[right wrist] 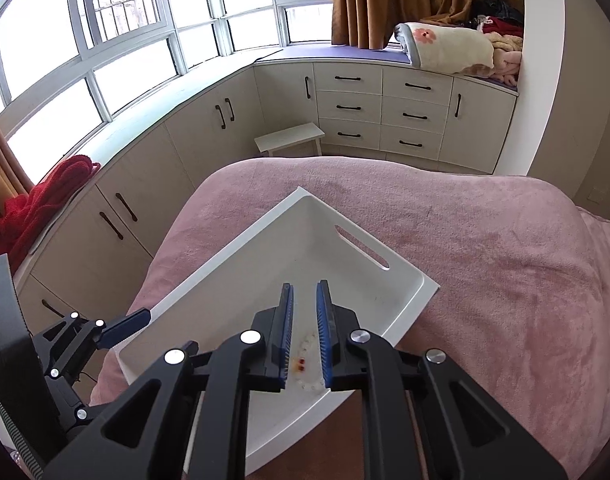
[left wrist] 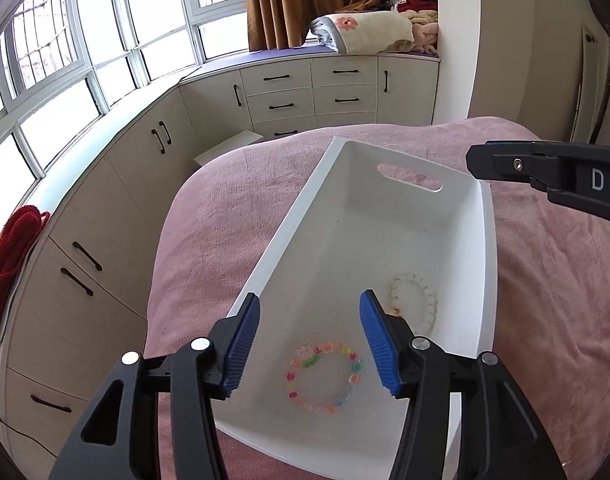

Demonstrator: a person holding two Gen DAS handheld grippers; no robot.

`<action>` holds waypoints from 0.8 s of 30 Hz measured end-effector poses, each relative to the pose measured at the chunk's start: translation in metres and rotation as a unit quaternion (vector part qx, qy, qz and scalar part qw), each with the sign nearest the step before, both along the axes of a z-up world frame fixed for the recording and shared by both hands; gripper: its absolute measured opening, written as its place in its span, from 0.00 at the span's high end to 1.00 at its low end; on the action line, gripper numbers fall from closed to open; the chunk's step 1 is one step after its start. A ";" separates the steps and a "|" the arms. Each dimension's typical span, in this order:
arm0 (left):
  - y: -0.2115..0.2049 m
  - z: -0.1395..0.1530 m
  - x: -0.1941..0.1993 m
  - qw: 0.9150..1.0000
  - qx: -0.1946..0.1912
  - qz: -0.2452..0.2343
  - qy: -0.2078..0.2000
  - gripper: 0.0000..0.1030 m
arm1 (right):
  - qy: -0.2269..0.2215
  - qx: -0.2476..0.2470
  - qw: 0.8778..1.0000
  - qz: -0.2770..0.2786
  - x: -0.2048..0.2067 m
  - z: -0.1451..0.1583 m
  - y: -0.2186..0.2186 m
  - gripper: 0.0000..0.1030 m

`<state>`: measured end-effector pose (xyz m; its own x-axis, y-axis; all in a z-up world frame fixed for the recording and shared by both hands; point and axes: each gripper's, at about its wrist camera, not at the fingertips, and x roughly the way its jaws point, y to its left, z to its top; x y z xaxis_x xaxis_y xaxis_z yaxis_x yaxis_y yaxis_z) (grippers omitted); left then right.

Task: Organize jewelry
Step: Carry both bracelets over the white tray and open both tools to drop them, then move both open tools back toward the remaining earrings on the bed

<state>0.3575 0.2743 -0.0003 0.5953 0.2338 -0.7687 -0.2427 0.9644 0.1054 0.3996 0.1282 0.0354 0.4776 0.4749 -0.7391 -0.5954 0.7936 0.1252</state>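
Note:
A white tray [left wrist: 289,240] with a slot handle lies on the pink bedspread [left wrist: 209,216]. A multicoloured bead bracelet [left wrist: 325,376] lies on the tray floor, below and between the fingers of my left gripper [left wrist: 309,308], which is open and empty above it. A clear bead bracelet [left wrist: 415,300] lies just to the right of it. In the right wrist view the tray [right wrist: 225,288] is below my right gripper [right wrist: 305,292], whose jaws stand narrowly apart, empty, above the clear bracelet [right wrist: 308,356]. The right gripper's finger [left wrist: 545,176] shows over the tray's far right corner.
Cream cabinets with black handles [right wrist: 345,108] run under the bay windows. A small white stool [right wrist: 291,138] stands past the bed. A red cloth [right wrist: 45,196] lies on the window seat at the left, folded blankets [right wrist: 445,52] at the back right.

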 end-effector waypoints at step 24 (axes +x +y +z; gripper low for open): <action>-0.108 0.078 -0.128 0.990 -0.021 -0.085 -0.107 0.17 | -0.124 0.028 0.992 0.003 -0.134 0.080 -0.163 0.26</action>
